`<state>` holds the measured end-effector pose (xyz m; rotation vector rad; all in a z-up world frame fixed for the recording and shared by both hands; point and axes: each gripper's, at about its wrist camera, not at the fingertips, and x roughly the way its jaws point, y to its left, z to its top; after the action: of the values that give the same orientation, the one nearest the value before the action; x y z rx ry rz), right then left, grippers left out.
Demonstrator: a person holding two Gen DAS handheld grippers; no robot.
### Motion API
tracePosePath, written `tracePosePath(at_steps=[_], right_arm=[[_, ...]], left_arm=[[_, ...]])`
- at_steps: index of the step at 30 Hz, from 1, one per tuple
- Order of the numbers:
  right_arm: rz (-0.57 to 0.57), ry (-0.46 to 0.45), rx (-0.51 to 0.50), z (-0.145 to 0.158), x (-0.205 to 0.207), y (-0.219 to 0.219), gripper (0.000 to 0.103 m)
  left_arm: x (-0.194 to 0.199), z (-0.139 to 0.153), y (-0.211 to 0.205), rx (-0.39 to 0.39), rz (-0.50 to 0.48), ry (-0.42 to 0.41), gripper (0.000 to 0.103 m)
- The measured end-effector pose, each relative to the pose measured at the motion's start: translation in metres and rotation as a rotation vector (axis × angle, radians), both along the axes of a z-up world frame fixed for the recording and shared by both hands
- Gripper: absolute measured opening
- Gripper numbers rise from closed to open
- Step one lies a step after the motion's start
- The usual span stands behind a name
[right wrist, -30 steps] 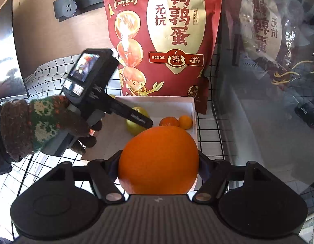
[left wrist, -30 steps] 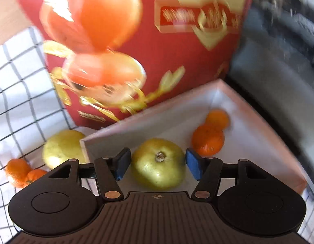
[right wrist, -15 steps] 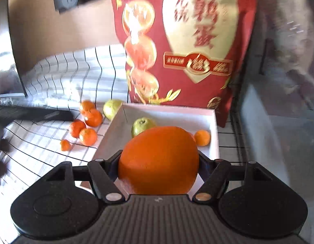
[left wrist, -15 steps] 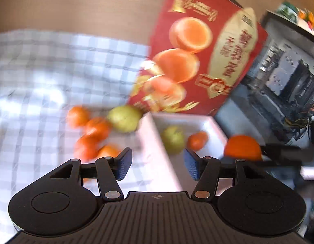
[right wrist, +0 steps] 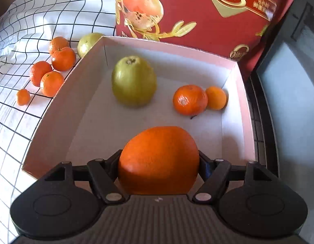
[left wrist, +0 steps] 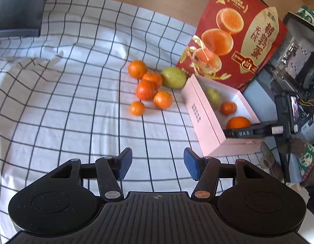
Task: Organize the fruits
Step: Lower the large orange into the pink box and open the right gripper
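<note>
My right gripper [right wrist: 160, 160] is shut on a big orange [right wrist: 159, 158] and holds it low over the near end of the pale pink box [right wrist: 53, 109]. Inside the box lie a green pear [right wrist: 134, 81], a mandarin [right wrist: 189, 99] and a smaller orange fruit [right wrist: 216, 98]. The left wrist view shows the same box [left wrist: 205, 126] with the big orange [left wrist: 237, 122] in it. My left gripper [left wrist: 157, 165] is open and empty above the checked cloth, well back from the fruit. On the cloth beside the box lie several mandarins [left wrist: 145, 89] and a second green pear [left wrist: 174, 77].
A tall red snack bag [left wrist: 236, 40] stands behind the box. A dark machine [left wrist: 295, 61] fills the right side. The person's gloved hand [left wrist: 305, 158] carries the right gripper. A dark panel [left wrist: 16, 6] sits at the cloth's far left corner.
My left gripper has pulled back out of the box and swung left, leaving the pear inside. My right gripper has come down and forward with the big orange into the box.
</note>
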<state>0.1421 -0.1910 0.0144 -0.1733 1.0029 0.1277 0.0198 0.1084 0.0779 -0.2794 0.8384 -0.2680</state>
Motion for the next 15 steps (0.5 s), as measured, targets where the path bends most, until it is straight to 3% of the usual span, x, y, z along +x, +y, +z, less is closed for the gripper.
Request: tracePosePath(at_steps=[8,15], right_arm=[[-0.037,-0.011,-0.009,0.009,-0.005,-0.002,0.073],[-0.042,-0.18,0.006,0.037,-0.046,-0.014,0.073]], left_arm=[[0.008,-0.01,-0.007,0.008,-0.049,0.02,0.061],[0.027,-0.021,-0.011,0.022,-0.066,0.046,0.061]])
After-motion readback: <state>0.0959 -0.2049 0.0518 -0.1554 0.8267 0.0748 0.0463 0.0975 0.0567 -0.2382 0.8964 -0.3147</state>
